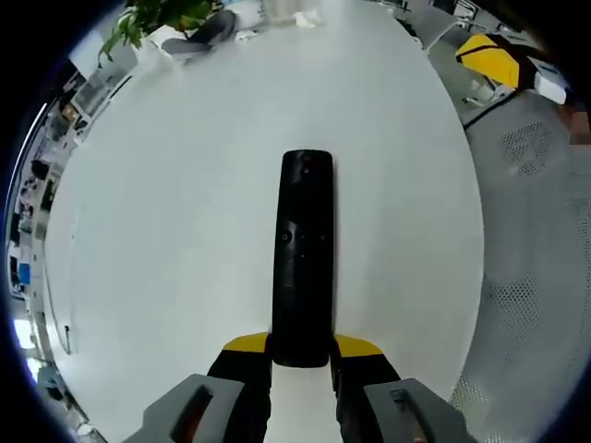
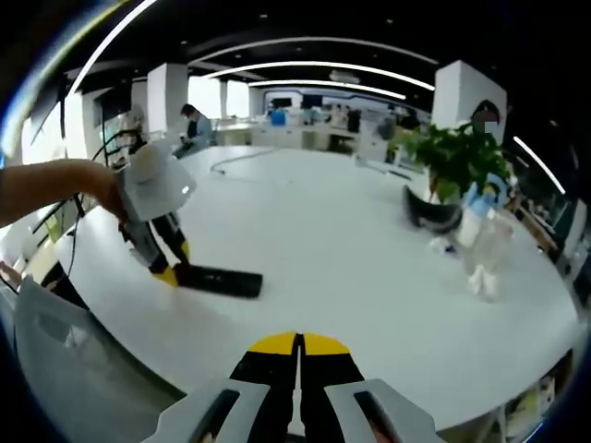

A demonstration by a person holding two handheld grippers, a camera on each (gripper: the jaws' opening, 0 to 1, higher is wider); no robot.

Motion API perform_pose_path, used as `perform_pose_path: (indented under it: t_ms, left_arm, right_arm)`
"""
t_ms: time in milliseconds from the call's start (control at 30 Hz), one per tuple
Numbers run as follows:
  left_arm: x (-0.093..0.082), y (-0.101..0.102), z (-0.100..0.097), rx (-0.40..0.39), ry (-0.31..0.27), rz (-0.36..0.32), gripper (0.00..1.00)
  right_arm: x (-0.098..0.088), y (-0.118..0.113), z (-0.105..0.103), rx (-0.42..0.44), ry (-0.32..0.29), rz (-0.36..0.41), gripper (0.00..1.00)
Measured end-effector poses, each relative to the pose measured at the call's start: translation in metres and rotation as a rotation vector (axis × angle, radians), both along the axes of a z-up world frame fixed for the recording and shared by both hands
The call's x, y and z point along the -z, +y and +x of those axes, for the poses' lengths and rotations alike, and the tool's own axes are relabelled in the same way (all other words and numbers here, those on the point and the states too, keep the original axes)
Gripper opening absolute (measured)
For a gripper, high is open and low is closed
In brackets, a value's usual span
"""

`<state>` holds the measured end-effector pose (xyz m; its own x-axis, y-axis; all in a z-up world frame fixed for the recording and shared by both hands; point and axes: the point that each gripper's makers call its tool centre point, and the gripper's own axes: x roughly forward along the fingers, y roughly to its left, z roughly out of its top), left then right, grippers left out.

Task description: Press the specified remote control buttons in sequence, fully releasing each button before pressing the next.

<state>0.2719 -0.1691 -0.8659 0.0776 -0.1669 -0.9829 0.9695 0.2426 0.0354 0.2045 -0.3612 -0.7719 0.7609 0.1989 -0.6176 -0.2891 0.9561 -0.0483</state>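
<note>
Left gripper [image 1: 301, 365] clamps the near end of the black remote [image 1: 305, 258], with one yellow-tipped jaw on each long edge, at the bottom centre of the left gripper view. I read this as a holding grip that steadies the remote on the white table [image 1: 166, 231]. Right gripper [image 2: 297, 355] sits at the bottom centre of the right gripper view with its jaws pressed together and nothing between them, well apart from the remote.

In the right gripper view, the remote [image 2: 217, 280] lies flat on the table [image 2: 351, 268] at left of centre, and the left gripper [image 2: 171, 268] grips its left end.

Procedure for the step in hand, as I judge it:
1. Keep the left grip firm and level so the remote does not slide or tip.
2. Bring the closed right tips down over the target button and use them as a single blunt point.
3. Press straight down, then lift fully clear before the next button.
4. Keep the remote inside both frames.

Orientation: in the left gripper view, the long axis runs straight up the frame, away from the left jaws, with the far end pointing toward the plant [image 1: 157, 17] at upper left. A small button cluster sits near mid-length; the labels are too small to read.
</note>
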Motion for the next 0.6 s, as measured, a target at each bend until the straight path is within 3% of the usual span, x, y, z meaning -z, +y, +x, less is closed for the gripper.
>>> perform_pose_path:
  t_ms: [600]
  left_arm:
    - [0.000,-0.002,-0.016,0.008,-0.002,-0.036,0.24]
  right_arm:
    - [0.001,0.001,0.000,-0.007,0.003,-0.008,0.00]
